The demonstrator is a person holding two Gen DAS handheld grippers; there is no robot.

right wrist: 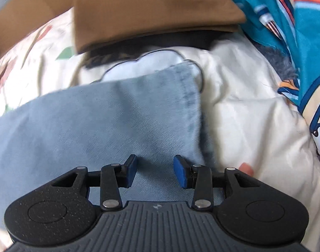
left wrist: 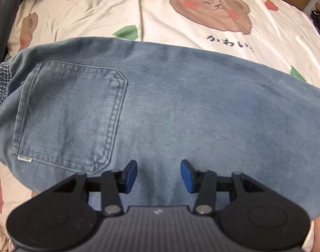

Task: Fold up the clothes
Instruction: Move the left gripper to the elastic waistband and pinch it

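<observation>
In the left wrist view, blue jeans [left wrist: 170, 105] are seen spread flat on a bed cover [left wrist: 160, 10] with a brown bear picture [left wrist: 210, 8] printed on it. The bear is found beyond the far edge of the jeans. A back pocket [left wrist: 71, 115] is sewn on the jeans at their left side, and a stretchy waistband [left wrist: 0, 88] is seen at the left end of the jeans. The left hand-held gripper [left wrist: 158, 175] is held low over the near part of the jeans, just right of the pocket. Its blue pads [left wrist: 131, 175] are kept apart, and nothing is gripped between them. In the right wrist view, the leg end of the jeans [right wrist: 117, 121] is seen lying on the cream bed cover [right wrist: 254, 115]. A folded brown cloth [right wrist: 149, 10] is laid beyond the jeans, on top of something dark [right wrist: 160, 42]. A teal patterned cloth [right wrist: 296, 31] is seen to the right of the jeans. The right hand-held gripper [right wrist: 154, 173] is held over the near edge of the jeans. Its pads are apart too, and nothing is held. A fingertip [right wrist: 247, 169] is seen just right of the jeans.
</observation>
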